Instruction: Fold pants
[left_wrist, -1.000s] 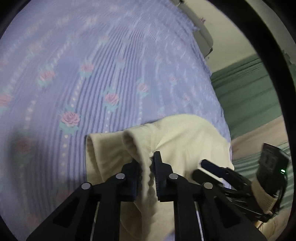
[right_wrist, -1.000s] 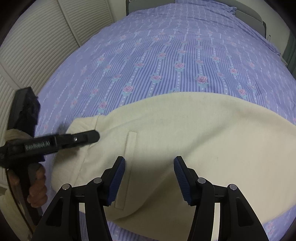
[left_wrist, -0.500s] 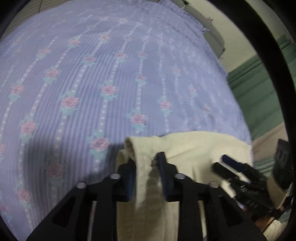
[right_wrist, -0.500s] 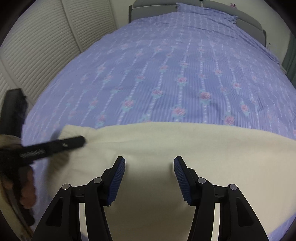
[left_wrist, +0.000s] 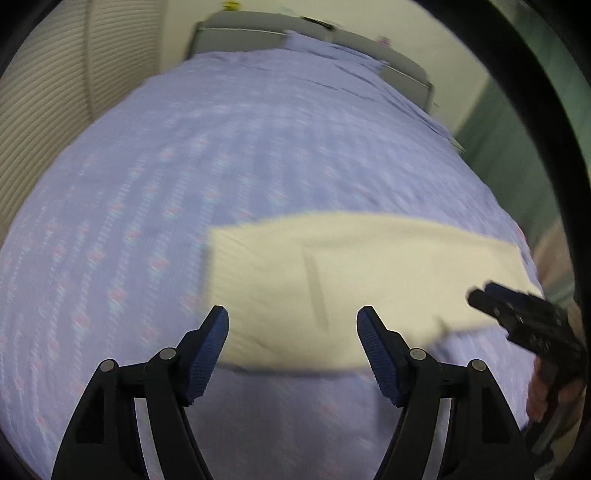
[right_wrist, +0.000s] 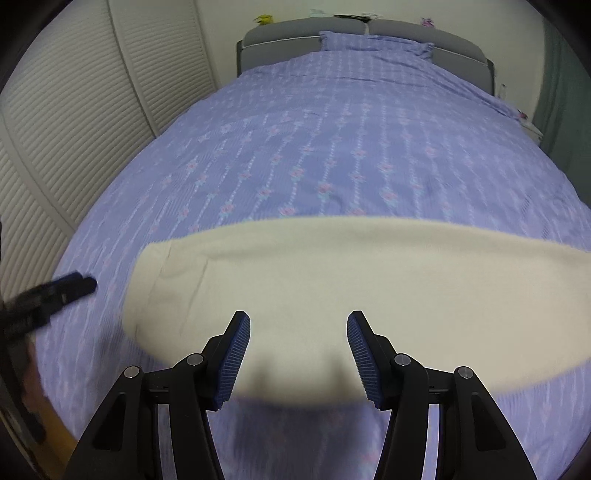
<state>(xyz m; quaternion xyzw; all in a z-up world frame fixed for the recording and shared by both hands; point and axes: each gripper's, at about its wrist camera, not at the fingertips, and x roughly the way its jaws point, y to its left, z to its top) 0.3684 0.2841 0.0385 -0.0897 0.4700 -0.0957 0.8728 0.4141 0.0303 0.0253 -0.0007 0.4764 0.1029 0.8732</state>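
The left gripper (left_wrist: 291, 325) has its jaws spread wide with nothing between them; it hangs above the near edge of the cream pants (left_wrist: 332, 288), clear of the cloth. The right gripper (right_wrist: 298, 330) is likewise wide apart and empty, poised over the near side of the same garment (right_wrist: 332, 288).

The pants lie flat as a long cream band across the foot end of the bed (right_wrist: 351, 147), on a lilac bedspread printed with pink roses. In the left wrist view a welt pocket slit shows near the middle of the cloth, and the left end looks squared off, like a waistband or a fold edge. In the right wrist view the band runs out of frame at the right, so its far end cannot be seen.

Risks, as I judge them: both views are smeared by motion, so a closing grab now could land off the edge and pinch only the top layer, leaving the layers beneath to slip and skew the fold. The jaws could also catch the bedspread along with the pants and drag it up. The garment sits close to the bed's near edge, so a careless pull could slide it off.

No containers are visible. A grey headboard (right_wrist: 369, 33) and a louvred door (right_wrist: 74, 110) stand beyond.
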